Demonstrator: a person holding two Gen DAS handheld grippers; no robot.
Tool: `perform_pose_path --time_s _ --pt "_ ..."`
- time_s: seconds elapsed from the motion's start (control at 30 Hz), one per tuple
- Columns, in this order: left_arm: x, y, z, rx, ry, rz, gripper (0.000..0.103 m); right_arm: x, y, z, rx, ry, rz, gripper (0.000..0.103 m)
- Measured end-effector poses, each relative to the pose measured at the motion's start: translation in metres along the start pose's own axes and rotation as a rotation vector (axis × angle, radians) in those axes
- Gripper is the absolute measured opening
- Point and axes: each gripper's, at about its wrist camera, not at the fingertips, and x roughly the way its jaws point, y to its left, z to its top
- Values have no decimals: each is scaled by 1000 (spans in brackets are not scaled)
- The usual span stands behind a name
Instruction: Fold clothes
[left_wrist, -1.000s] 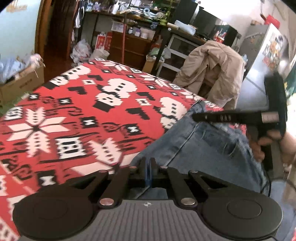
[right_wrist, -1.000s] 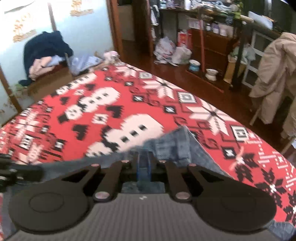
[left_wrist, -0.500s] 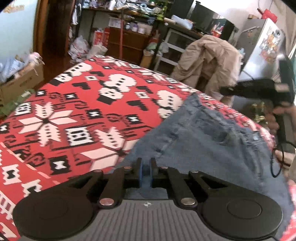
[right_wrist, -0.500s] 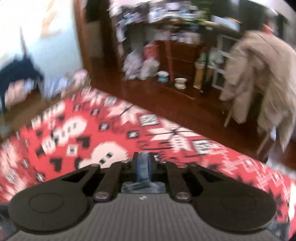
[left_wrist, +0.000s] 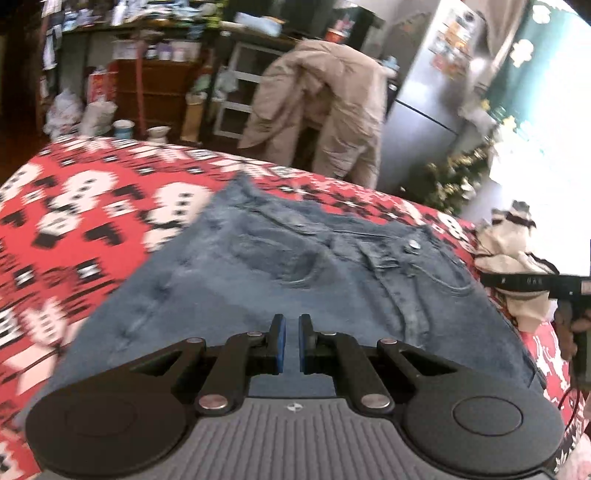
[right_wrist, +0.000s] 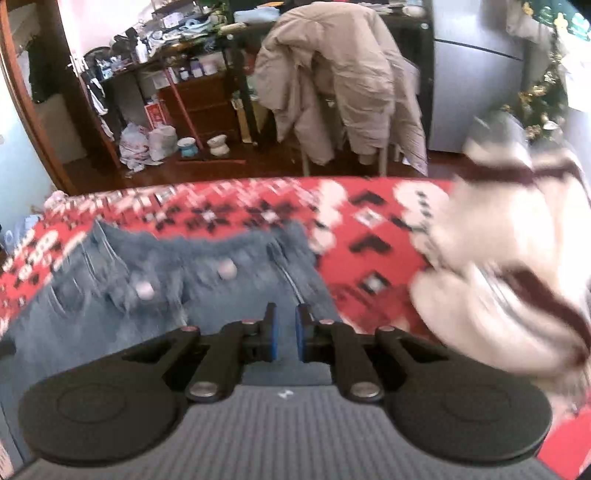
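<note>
Jeans (left_wrist: 303, 266) lie flat on the red patterned desk (left_wrist: 92, 221), waistband away from the person. Left tongs (left_wrist: 291, 343) and right tongs (right_wrist: 284, 332): narrow gap, nothing held. Risk: the white sweater (right_wrist: 498, 280) beside the jeans could snag during the next fold.

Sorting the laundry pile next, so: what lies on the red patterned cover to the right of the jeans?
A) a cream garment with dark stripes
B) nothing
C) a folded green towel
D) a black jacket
A: a rumpled cream garment with dark stripes sits right of the jeans on the red patterned cover.
</note>
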Motion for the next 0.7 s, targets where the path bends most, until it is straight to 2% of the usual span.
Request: perform_pose_path --time_s 0.13,0.23,0.47,0.63,0.7 --pt "25 -16 5 37 29 -4 8 1 -5 -24 -16 0 -25 11" --pt "36 -20 3 39 53 0 8 15 -2 -24 -41 -26 -55 11" --pt "40 -12 -6 32 83 4 8 60 -2 6 -17 -33 -23 11" --pt "37 -9 -8 34 82 -15 8 68 -3 27 36 -58 -27 13" --pt "37 -9 -9 28 79 -19 8 64 0 33 44 -79 16 12"
